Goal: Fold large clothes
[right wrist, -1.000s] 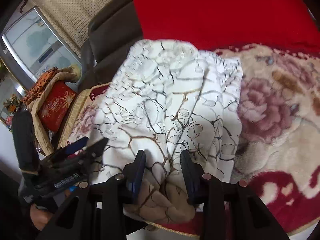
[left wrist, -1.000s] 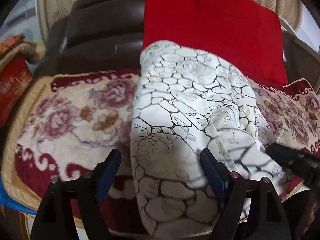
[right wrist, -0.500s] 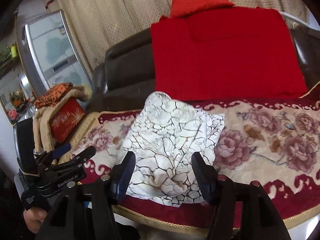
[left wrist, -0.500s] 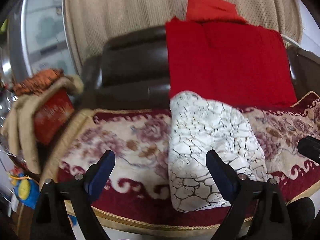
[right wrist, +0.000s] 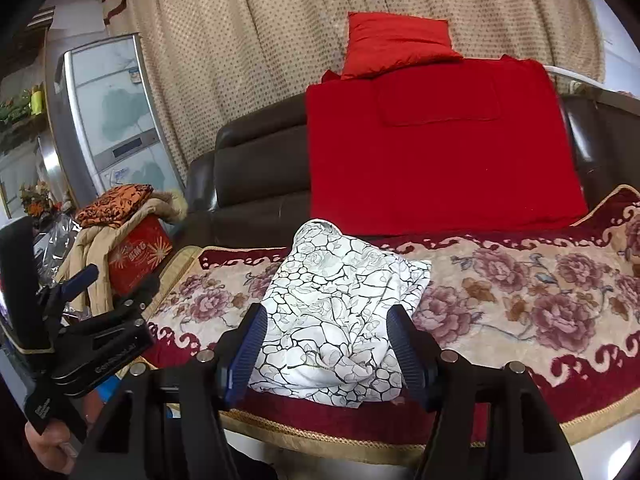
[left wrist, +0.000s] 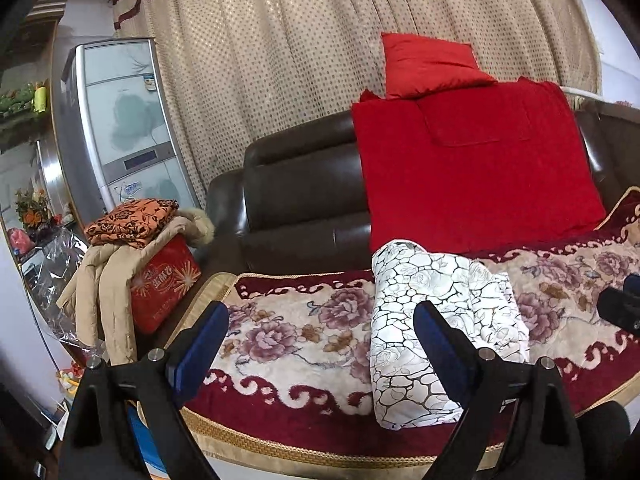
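Observation:
A folded white garment with a black crackle and rose print (left wrist: pixel 436 312) lies on the floral sofa cover (left wrist: pixel 304 332) near the front edge; it also shows in the right wrist view (right wrist: pixel 336 312). My left gripper (left wrist: pixel 320 332) is open and empty, held back from the sofa, with the garment behind its right finger. My right gripper (right wrist: pixel 326 336) is open and empty, held back in front of the garment. The left gripper also shows at the left of the right wrist view (right wrist: pixel 92 292).
A dark leather sofa back (left wrist: pixel 300 184) carries a red blanket (left wrist: pixel 480 160) and a red pillow (left wrist: pixel 428 64). A red box (left wrist: pixel 164 280) with a beige coat and orange cloth stands at the left. A fridge (left wrist: pixel 120 120) and curtain stand behind.
Both grippers have pulled back and away from the garment, which now lies free on the sofa. The right gripper's jaws have opened wider.

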The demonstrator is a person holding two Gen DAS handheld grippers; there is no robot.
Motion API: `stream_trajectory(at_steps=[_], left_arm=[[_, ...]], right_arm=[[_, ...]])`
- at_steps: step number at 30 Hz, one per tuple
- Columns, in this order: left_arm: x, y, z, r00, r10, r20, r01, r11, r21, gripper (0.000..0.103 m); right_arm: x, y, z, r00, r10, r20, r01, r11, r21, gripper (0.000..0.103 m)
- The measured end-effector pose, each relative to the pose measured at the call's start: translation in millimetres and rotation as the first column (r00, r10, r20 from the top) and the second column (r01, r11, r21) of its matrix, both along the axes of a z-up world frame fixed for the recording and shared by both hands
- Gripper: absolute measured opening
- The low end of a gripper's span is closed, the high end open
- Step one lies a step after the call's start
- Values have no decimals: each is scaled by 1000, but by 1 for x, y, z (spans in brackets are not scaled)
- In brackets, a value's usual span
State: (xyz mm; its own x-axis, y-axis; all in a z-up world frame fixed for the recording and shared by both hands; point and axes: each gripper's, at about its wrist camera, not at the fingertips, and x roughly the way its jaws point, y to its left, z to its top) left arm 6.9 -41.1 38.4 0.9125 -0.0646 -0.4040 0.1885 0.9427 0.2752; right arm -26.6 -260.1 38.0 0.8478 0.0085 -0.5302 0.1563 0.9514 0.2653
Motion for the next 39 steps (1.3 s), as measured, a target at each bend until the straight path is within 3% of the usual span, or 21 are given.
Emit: stream_trajectory(at_steps=[10,24,39], left_arm=[[-16,17,22,999,54,0,-54,997,-59,94],[-48,35,50,997,66,51,-60,992,-108,94],[-65,49,74,994,67,92,-53,987,-152,94]], right_arm=[[-25,9,15,1000,4,17,-4,1000,-6,69],[-44,28,30,1000,-7,28,7,1000,19,69],[-56,39,54,998,-29,54,30,999,-13,69]])
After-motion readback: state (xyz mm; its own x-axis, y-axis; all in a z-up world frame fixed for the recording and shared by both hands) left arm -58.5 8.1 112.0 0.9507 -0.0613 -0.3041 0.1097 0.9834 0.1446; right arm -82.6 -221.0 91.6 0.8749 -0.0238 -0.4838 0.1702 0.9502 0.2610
